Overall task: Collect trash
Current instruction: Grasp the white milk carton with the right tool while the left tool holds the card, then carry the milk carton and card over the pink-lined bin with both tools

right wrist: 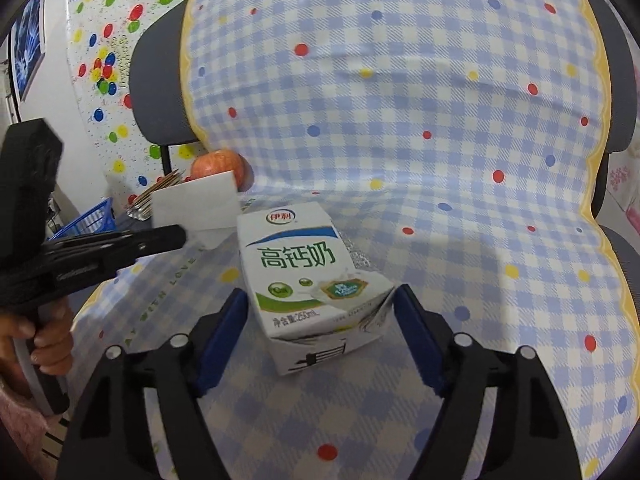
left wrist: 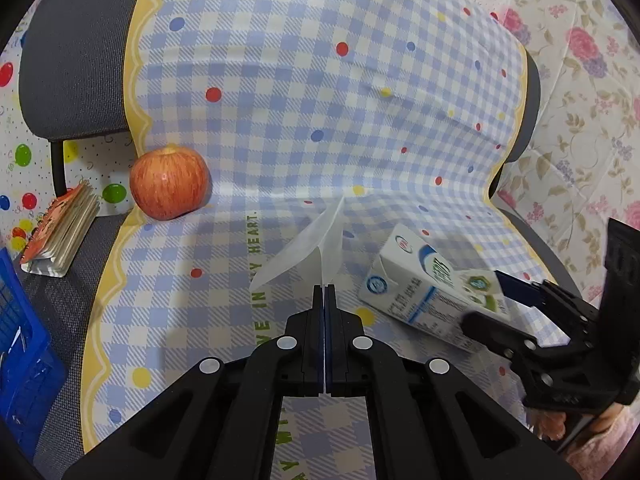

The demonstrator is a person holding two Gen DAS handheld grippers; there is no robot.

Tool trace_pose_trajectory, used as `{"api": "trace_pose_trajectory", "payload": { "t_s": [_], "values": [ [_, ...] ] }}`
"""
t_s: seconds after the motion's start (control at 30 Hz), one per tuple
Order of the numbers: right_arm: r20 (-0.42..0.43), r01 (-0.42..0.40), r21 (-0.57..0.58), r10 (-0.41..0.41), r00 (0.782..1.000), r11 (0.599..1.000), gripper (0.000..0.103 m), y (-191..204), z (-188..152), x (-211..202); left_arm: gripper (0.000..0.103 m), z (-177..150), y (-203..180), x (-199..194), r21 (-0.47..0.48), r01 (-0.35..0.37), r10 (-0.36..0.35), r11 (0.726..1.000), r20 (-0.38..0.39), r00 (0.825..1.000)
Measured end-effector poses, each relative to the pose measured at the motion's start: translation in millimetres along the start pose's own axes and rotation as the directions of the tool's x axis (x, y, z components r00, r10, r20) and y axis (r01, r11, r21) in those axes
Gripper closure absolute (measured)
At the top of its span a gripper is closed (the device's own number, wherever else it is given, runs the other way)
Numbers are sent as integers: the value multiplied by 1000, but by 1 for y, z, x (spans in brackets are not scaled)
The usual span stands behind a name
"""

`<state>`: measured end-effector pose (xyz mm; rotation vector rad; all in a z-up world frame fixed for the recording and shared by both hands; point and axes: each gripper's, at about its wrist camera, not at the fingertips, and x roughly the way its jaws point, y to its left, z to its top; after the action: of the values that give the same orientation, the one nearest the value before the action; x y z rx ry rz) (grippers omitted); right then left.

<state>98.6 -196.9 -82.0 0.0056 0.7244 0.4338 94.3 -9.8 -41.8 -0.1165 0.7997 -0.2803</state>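
Through the left wrist camera I saw my left gripper (left wrist: 324, 289) at the lower centre of the frame with its jaws pressed fully together, pinching the bottom edge of a folded sheet of white paper (left wrist: 308, 244) that stood up above the tips. To the right of it, in the lower right of the frame, the milk carton (left wrist: 430, 288) lay on its side on the blue checked cloth (left wrist: 300, 92) draped over the grey chair (left wrist: 76, 60). My right gripper (left wrist: 486, 298) came in from the right edge, one finger on either side of the carton's near end. A red apple (left wrist: 169, 183) sat at the left of centre where seat and backrest met, a small spiral notebook (left wrist: 60, 232) lay further left, and a blue crate (left wrist: 20, 352) filled the lower left edge.

In the right wrist view my right gripper (right wrist: 322, 308) stood wide open in the lower middle, its blue pads (right wrist: 222, 338) flanking the carton (right wrist: 306, 280) without pressing on it, a clear gap showing on the left side. A hand (right wrist: 44, 340) at the lower left edge held the left gripper's handle
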Motion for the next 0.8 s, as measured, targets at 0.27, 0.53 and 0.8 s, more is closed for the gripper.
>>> {"api": "trace_pose_trajectory", "payload": {
  "t_s": [0.27, 0.53, 0.8],
  "values": [
    [35, 143, -9, -143, 989, 990, 33, 34, -16, -48, 103, -16, -7, -25, 5, -9, 9, 1000, 8, 1000],
    [85, 274, 88, -282, 956, 958, 33, 43, -53, -135, 103, -45, -61, -71, 98, 107, -110, 989, 31, 993],
    [110, 419, 220, -449, 887, 881, 33, 30, -102, -217, 103, -77, -128, -101, 219, 239, -250, 946, 24, 968]
  ]
}}
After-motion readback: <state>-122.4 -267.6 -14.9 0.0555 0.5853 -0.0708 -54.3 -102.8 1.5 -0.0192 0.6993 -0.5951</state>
